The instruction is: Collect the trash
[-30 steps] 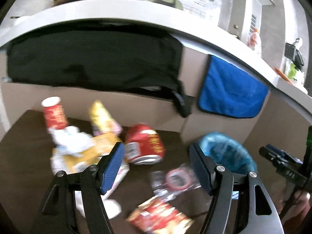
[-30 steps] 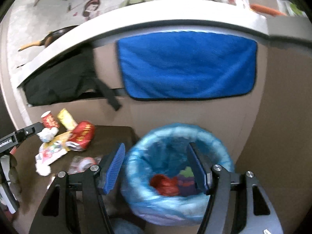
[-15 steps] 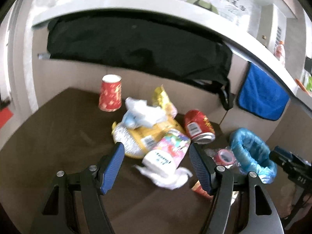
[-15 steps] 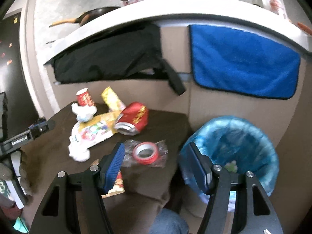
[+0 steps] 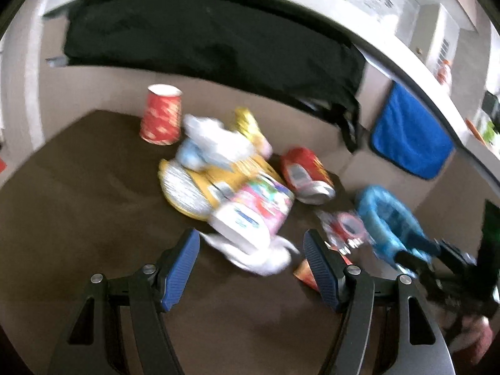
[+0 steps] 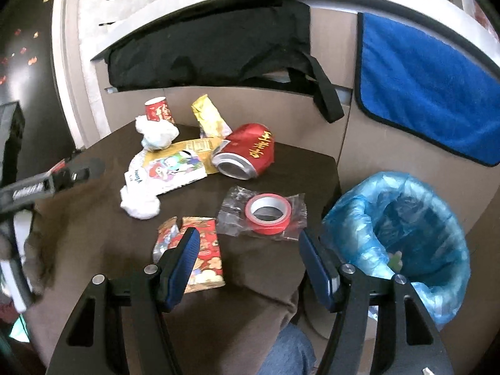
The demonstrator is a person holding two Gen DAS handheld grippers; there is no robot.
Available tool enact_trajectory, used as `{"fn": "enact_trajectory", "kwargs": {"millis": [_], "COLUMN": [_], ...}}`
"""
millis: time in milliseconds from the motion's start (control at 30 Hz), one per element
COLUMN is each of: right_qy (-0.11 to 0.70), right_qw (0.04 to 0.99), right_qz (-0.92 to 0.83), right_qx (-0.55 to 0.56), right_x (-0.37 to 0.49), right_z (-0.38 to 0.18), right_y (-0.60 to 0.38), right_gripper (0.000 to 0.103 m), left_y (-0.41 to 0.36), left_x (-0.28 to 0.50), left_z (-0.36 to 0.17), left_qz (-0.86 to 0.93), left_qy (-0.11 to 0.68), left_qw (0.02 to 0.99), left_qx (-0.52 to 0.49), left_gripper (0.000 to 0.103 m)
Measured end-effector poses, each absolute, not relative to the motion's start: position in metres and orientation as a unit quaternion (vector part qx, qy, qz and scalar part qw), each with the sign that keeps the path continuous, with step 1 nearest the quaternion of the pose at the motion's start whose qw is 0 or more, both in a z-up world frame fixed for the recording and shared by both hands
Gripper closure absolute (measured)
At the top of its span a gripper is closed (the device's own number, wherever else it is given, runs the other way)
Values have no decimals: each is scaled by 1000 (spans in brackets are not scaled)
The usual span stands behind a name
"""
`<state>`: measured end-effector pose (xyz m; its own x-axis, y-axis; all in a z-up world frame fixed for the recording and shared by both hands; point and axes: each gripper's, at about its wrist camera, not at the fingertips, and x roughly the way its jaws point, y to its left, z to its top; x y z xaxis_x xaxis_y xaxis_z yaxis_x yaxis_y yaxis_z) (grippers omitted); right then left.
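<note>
Trash lies on a dark brown table point(image 6: 93, 234): a red paper cup point(image 6: 157, 111), a white crumpled tissue point(image 6: 157, 132), a gold wrapper point(image 6: 209, 118), a colourful tissue pack point(image 6: 168, 168), a crushed red can point(image 6: 247, 151), red tape in a clear wrapper point(image 6: 268, 214) and a red snack packet point(image 6: 203, 256). My right gripper point(image 6: 250, 261) is open and empty above the packet and tape. My left gripper point(image 5: 251, 268) is open and empty, just before the tissue pack point(image 5: 256, 209). A bin with a blue liner point(image 6: 403, 228) stands right of the table.
A black bag point(image 6: 203, 53) and a blue cloth point(image 6: 428, 87) hang on the beige panel behind the table, under a white counter. The left gripper's body point(image 6: 47, 181) reaches in from the left in the right wrist view. The table edge is next to the bin.
My right gripper has swung left from over the bin to over the table. My left gripper has pulled back and turned left, now facing the tissue pack. Both stay open.
</note>
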<state>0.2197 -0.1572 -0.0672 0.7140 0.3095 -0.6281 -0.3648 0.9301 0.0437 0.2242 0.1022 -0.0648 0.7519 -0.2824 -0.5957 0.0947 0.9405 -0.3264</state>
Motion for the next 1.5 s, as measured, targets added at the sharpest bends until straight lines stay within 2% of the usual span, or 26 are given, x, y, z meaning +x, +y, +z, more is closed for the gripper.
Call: {"fn": "enact_trajectory", "kwargs": {"millis": [300, 600, 667, 700, 733, 833, 1133, 1300, 1367, 1433, 1500], "right_qy": [327, 332, 336, 336, 335, 333, 346, 369, 381, 388, 401], "right_qw": [935, 933, 931, 930, 930, 931, 918, 899, 893, 890, 884], "right_qz": [136, 127, 131, 134, 138, 143, 192, 234, 240, 240, 240], "right_qx": [14, 53, 60, 61, 59, 44, -23, -15, -7, -4, 4], "right_x": [233, 225, 228, 229, 230, 233, 271, 313, 332, 343, 349], "right_z": [-71, -85, -86, -85, -83, -80, -79, -90, -97, -102, -106], "right_y": [-206, -235, -236, -236, -234, -227, -184, -173, -171, -171, -171], "right_gripper": [40, 40, 40, 40, 40, 40, 40, 40, 40, 40, 40], "left_y": [29, 0, -1, 0, 2, 13, 74, 107, 113, 118, 120], "left_x": [229, 243, 248, 249, 251, 254, 263, 266, 264, 261, 258], "left_z": [-95, -101, -101, -102, -102, -104, -98, -97, -96, -94, -92], "left_qz": [-188, -159, -154, -147, -141, -142, -93, -86, -91, -108, -126], "left_qy": [439, 457, 454, 453, 452, 450, 432, 430, 428, 427, 423], "left_qw": [867, 866, 870, 873, 875, 876, 892, 892, 891, 888, 886], "left_qx": [-145, -129, -114, -105, -97, -98, -90, -107, -120, -133, -141], "left_gripper": [33, 35, 49, 62, 72, 82, 82, 81, 77, 64, 56]}}
